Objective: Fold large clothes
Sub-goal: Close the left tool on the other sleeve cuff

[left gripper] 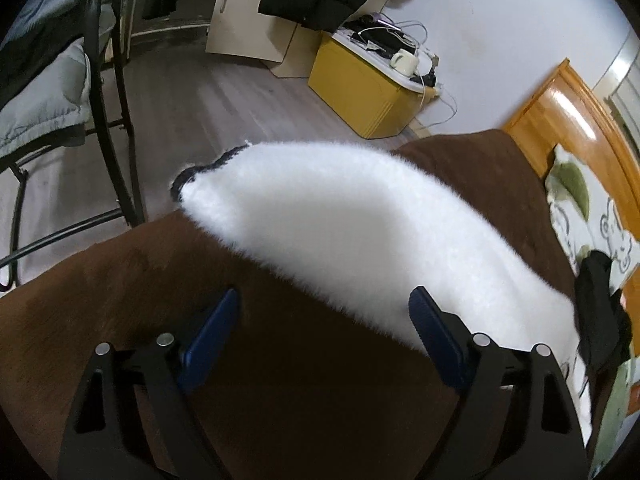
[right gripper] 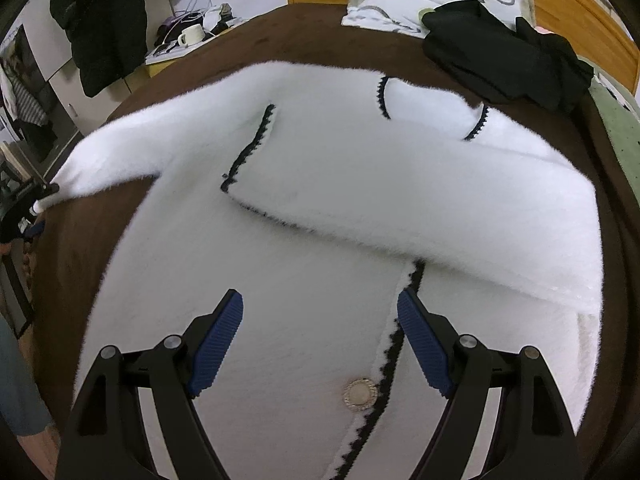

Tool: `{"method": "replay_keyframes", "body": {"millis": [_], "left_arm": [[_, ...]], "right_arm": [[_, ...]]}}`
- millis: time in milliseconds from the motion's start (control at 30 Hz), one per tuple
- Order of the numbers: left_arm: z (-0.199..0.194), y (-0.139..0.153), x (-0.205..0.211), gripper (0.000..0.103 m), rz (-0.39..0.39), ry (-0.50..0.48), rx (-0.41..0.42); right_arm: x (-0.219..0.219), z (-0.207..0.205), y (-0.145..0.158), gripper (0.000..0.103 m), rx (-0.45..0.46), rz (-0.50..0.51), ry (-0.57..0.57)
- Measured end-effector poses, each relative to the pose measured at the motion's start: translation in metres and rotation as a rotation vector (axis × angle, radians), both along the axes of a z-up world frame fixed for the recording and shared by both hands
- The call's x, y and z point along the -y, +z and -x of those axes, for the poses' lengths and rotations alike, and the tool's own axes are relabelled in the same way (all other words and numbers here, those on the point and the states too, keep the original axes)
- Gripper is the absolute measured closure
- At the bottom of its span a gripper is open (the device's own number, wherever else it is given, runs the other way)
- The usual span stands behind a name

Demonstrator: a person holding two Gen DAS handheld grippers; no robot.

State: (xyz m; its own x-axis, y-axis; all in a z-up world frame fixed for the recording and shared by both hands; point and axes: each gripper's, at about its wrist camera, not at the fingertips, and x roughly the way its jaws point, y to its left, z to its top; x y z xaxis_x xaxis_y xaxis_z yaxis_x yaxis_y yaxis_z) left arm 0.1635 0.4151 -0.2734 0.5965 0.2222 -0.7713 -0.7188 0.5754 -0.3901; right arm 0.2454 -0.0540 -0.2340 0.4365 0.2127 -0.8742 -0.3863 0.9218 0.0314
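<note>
White fluffy cardigan (right gripper: 320, 184) spread flat on brown bed (right gripper: 280, 40), one sleeve (left gripper: 340, 216) out toward 9 o'clock. Left gripper (left gripper: 324, 320) and right gripper (right gripper: 320, 320) both agape, empty. Likely soft, light, limp; best pinched at sleeve cuff.

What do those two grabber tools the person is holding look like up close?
Both look alike. The left gripper and the right gripper each have two matte black angular arms with cut-out slots and round silver pins at the joints. The fingers carry dark blue ribbed pads. No cables show. At the right-wrist view's left edge is a grey-blue sleeve.
</note>
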Motion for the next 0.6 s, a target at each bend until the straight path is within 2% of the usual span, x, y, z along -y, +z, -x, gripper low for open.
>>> {"method": "replay_keyframes", "body": {"millis": [67,100,133,200,233,400,600], "left_arm": [[-0.003,0.001,-0.003,0.024,0.008,-0.001,0.015],[-0.006,0.001,-0.005,0.036,0.017,0.000,0.019],[-0.007,0.001,-0.007,0.057,0.025,0.003,0.023],[-0.007,0.001,-0.010,0.082,0.033,0.030,0.025],[-0.007,0.001,-0.011,0.089,0.037,0.034,0.037],[-0.015,0.018,0.003,0.092,-0.071,-0.022,0.030],[-0.021,0.058,0.021,0.092,-0.166,-0.105,0.099]], "right_arm": [[-0.001,0.000,-0.001,0.024,-0.005,-0.001,-0.004],[-0.001,0.000,-0.001,0.024,-0.009,-0.001,-0.009],[-0.001,0.000,-0.001,0.024,-0.010,-0.001,-0.013],[-0.001,0.000,0.000,0.024,-0.010,-0.004,-0.023],[-0.001,0.001,0.001,0.024,-0.010,-0.004,-0.026],[0.007,0.003,0.004,0.023,-0.003,0.001,-0.037],[0.023,0.000,0.006,0.022,0.003,-0.001,-0.062]]}}
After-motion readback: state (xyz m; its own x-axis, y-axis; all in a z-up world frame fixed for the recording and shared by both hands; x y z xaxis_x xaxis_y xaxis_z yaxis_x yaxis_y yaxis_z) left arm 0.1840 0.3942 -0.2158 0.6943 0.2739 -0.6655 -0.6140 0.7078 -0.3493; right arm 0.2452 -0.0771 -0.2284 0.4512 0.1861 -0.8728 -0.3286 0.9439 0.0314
